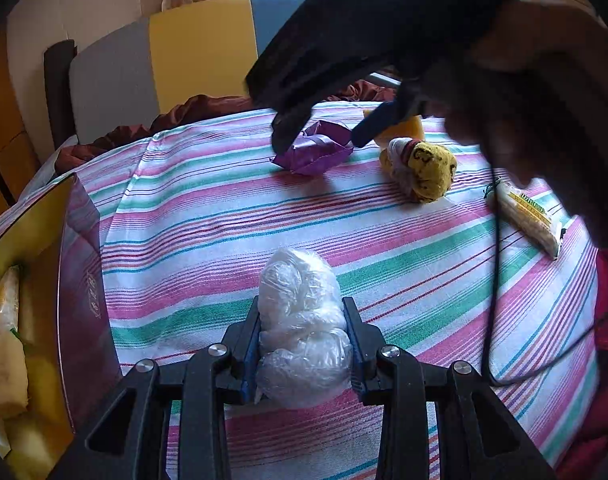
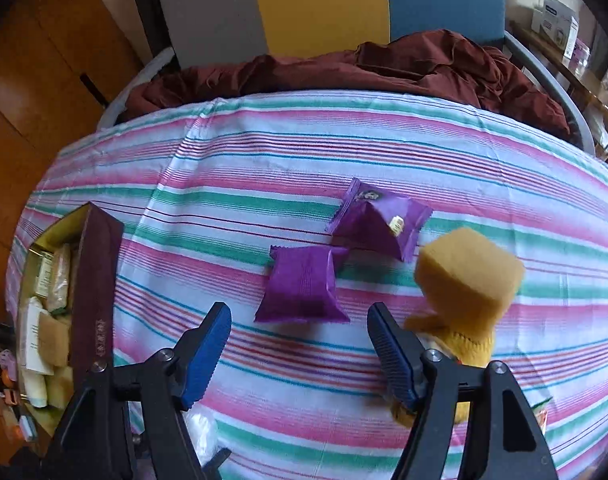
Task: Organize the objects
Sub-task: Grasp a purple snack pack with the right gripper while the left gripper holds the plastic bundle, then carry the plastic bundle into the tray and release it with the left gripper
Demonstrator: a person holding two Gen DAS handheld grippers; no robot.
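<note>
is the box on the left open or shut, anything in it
Open. The dark red box shows no lid over its yellow interior, and both wrist views show several pale packets lying inside it, so it is partly filled.

No text readable. Green print on cream wrapper, right of left gripper: blurred. Gold marks on maroon box side, left of right gripper: illegible. Small gold label on far purple packet, ahead: unreadable.
</note>
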